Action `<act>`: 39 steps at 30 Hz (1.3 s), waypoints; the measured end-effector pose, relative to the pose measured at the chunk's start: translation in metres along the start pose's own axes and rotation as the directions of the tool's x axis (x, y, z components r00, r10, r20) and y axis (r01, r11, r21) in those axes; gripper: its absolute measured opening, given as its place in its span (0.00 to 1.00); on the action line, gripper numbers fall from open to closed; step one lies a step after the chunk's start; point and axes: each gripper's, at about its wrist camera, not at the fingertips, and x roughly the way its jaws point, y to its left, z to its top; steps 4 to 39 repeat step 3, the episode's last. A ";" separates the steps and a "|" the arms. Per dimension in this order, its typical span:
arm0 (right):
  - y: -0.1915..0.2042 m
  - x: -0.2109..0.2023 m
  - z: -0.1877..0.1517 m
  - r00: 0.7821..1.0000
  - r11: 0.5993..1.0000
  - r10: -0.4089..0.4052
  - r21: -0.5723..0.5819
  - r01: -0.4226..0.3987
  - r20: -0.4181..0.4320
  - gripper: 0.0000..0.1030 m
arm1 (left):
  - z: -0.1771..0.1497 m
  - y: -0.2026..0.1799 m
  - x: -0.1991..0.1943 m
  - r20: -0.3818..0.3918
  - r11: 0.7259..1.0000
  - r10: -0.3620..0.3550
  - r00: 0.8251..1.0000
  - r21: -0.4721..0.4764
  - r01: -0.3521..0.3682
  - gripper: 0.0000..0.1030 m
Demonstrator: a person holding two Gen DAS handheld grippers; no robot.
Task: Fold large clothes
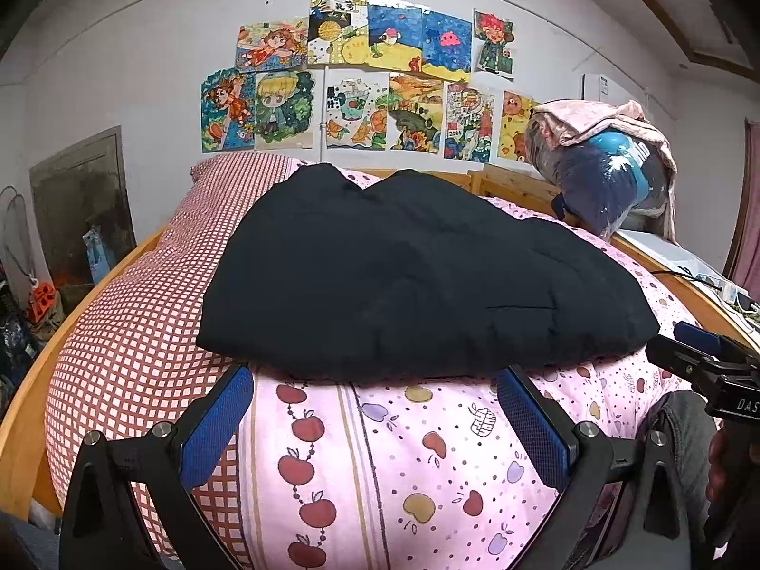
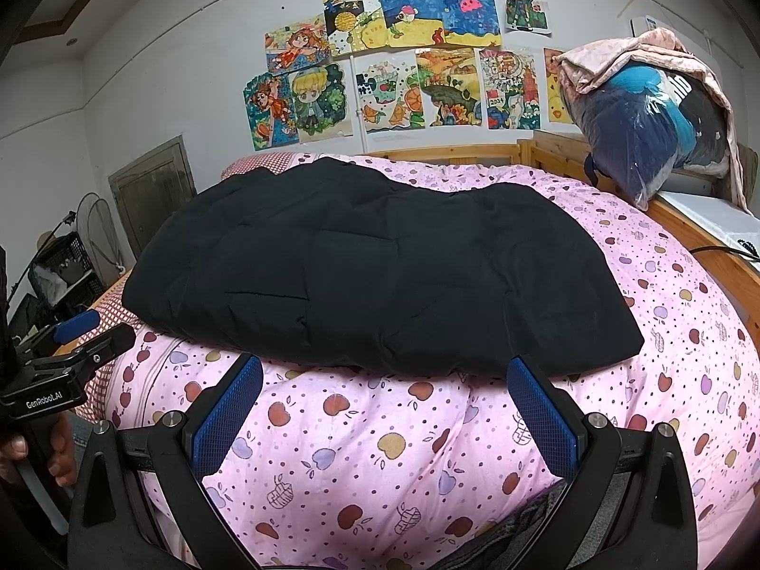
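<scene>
One black garment [image 1: 418,270] on the quilt [image 1: 408,451] — two tools, left [image 1: 375,380] and right [image 2: 384,370], both spread wide, empty.

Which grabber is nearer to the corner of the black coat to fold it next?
Probably the right gripper. It is open, and the black coat's near right corner lies just beyond its right finger. The left gripper, also open, faces the middle of the near edge.

colourful drawings [image 1: 361,80] cover the white wall [image 1: 142,57]. a bagged bundle [image 2: 650,142] sits at the right, beside the apple-print quilt [image 2: 380,451].
</scene>
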 end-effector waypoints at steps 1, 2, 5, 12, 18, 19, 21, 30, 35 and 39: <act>0.000 0.000 -0.001 1.000 1.000 0.000 0.001 0.000 0.000 0.98 | 0.001 0.001 0.001 0.000 1.000 -0.001 1.000 0.003 0.001 1.00; 0.000 0.000 -0.003 1.000 1.000 0.001 0.002 -0.001 0.000 0.98 | 0.001 0.000 0.001 -0.002 1.000 -0.001 1.000 0.006 0.001 1.00; -0.001 0.000 -0.002 1.000 1.000 0.001 0.002 -0.001 0.000 0.98 | 0.001 0.000 0.001 -0.006 1.000 0.003 1.000 0.008 -0.003 1.00; -0.001 0.000 -0.002 1.000 1.000 0.001 0.002 -0.001 0.000 0.98 | 0.001 0.000 0.001 -0.006 1.000 0.003 1.000 0.008 -0.003 1.00; -0.001 0.000 -0.002 1.000 1.000 0.001 0.002 -0.001 0.000 0.98 | 0.001 0.000 0.001 -0.006 1.000 0.003 1.000 0.008 -0.003 1.00; -0.001 0.000 -0.002 1.000 1.000 0.001 0.002 -0.001 0.000 0.98 | 0.001 0.000 0.001 -0.006 1.000 0.003 1.000 0.008 -0.003 1.00; -0.001 0.000 -0.002 1.000 1.000 0.001 0.002 -0.001 0.000 0.98 | 0.001 0.000 0.001 -0.006 1.000 0.003 1.000 0.008 -0.003 1.00; -0.001 0.000 -0.002 1.000 1.000 0.001 0.002 -0.001 0.000 0.98 | 0.001 0.000 0.001 -0.006 1.000 0.003 1.000 0.008 -0.003 1.00; -0.001 0.000 -0.002 1.000 1.000 0.001 0.002 -0.001 0.000 0.98 | 0.001 0.000 0.001 -0.006 1.000 0.003 1.000 0.008 -0.003 1.00; -0.001 0.000 -0.002 1.000 1.000 0.001 0.002 -0.001 0.000 0.98 | 0.001 0.000 0.001 -0.006 1.000 0.003 1.000 0.008 -0.003 1.00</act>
